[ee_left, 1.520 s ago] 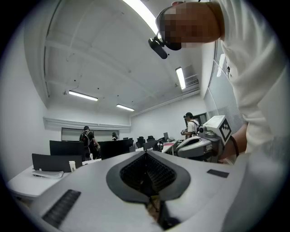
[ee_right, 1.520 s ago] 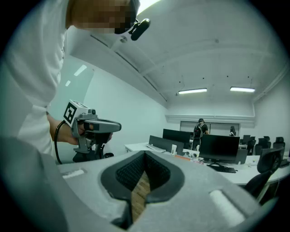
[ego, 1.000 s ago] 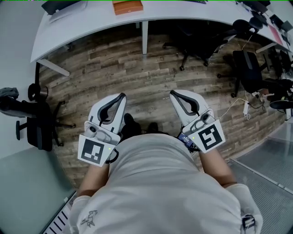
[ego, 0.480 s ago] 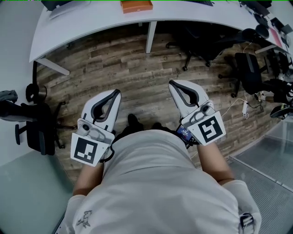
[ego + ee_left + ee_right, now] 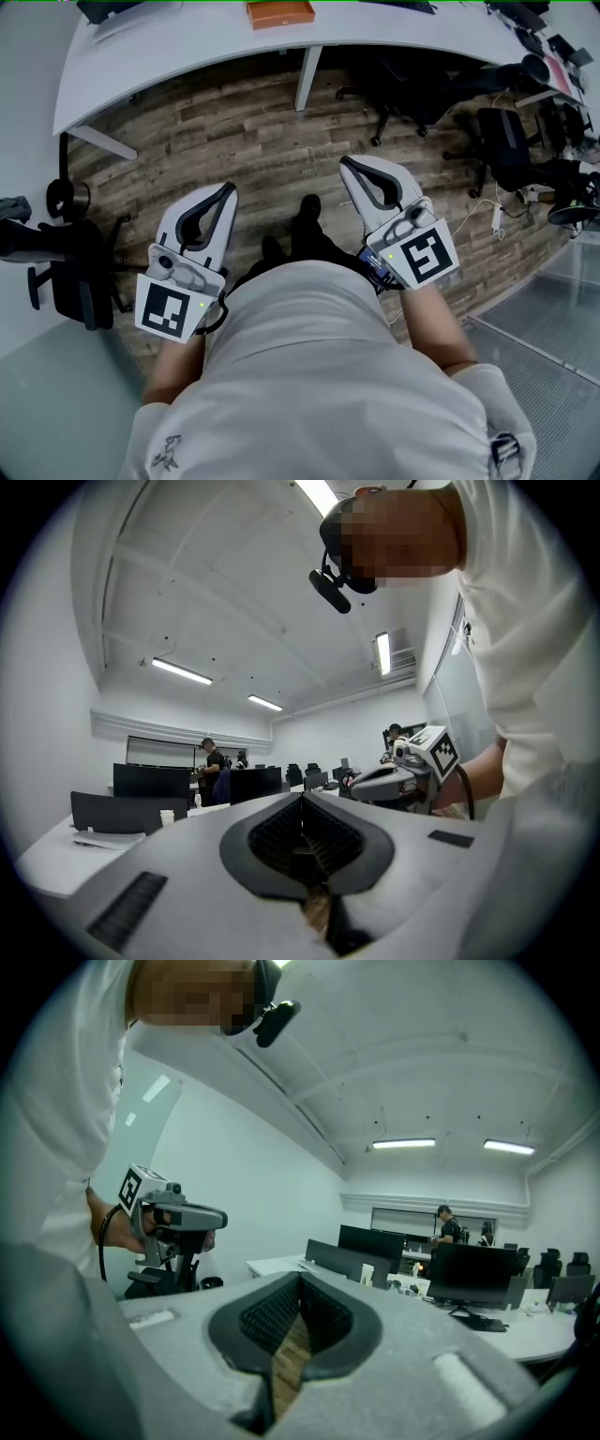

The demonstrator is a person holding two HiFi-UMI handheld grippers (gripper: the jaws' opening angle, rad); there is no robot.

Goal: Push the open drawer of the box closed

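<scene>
An orange box (image 5: 279, 11) lies on the long white desk (image 5: 187, 52) at the top edge of the head view; no drawer can be made out on it. My left gripper (image 5: 228, 188) and right gripper (image 5: 345, 163) hang side by side over the wooden floor, far short of the desk. Both are shut with nothing between the jaws. The left gripper view shows its own closed tips (image 5: 302, 800) and the right gripper (image 5: 350, 780) beside it. From the right gripper view I see closed tips (image 5: 300, 1280) and the left gripper (image 5: 222, 1215).
Black office chairs stand at the left (image 5: 66, 267), under the desk (image 5: 412, 89) and at the right (image 5: 511, 141). A white cable with a power strip (image 5: 496, 219) lies on the floor at the right. Desk legs (image 5: 307, 75) reach the floor ahead.
The desk and orange box have slid a little nearer in the head view. The left gripper drifted left and down, and a foot has stepped forward between the grippers.
</scene>
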